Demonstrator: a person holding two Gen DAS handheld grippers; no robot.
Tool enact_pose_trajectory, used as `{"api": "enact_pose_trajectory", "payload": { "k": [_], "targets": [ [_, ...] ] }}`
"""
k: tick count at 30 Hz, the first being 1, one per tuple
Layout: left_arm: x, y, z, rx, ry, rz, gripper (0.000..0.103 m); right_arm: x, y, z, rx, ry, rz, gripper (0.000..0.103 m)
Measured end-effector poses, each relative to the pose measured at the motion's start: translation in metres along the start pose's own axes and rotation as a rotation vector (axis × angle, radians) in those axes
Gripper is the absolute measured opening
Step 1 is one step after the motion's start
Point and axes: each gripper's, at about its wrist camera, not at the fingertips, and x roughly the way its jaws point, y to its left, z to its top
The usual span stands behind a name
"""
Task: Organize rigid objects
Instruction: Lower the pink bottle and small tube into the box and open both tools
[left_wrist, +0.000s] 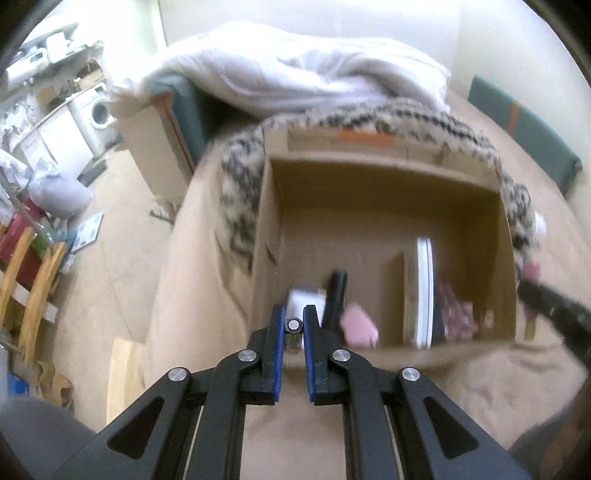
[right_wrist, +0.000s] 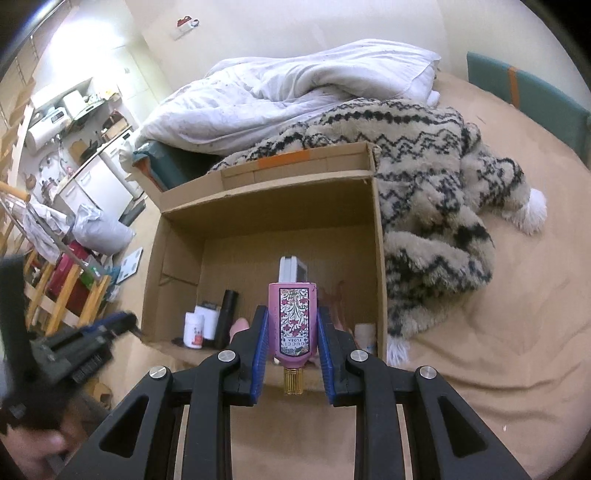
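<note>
In the left wrist view, the left gripper clamps a small dark cylindrical battery over the near left corner of the open brown cardboard box.

In the right wrist view, the right gripper squeezes a pink floral perfume bottle, gold cap nearest, above the box's near edge.

**Things Around the Bed**

We see a big white blanket piled up on the bed. Next to it lies a fuzzy blanket with black zigzags. The tan bed cover spreads out under them. A green headboard stands at the side. Far off we see a white washing machine and a wooden rack on the floor.
</note>
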Motion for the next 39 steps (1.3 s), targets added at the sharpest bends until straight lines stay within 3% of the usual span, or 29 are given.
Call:
{"api": "enact_pose_trajectory", "payload": {
  "k": [6,13,27,34,39],
  "targets": [
    [0.015,-0.012,0.027,0.010,-0.002,0.010,0.009,0.023,-0.001,0.016,-0.001,0.014,0.006,0.026],
    [0.049,-0.031,0.035,0.065,0.034,0.020,0.009,0.057,-0.006,0.025,0.001,0.076,-0.016,0.026],
    [0.104,-0.053,0.031,0.117,0.114,0.050,0.009,0.088,-0.013,0.012,0.052,0.228,-0.030,0.026],
    [0.116,-0.050,0.027,0.114,0.150,0.072,0.009,0.090,-0.013,0.010,0.057,0.239,-0.039,0.026],
    [0.112,-0.049,0.023,0.125,0.141,0.093,0.020,0.092,-0.016,0.010,0.070,0.253,-0.048,0.026]
  ]
}}
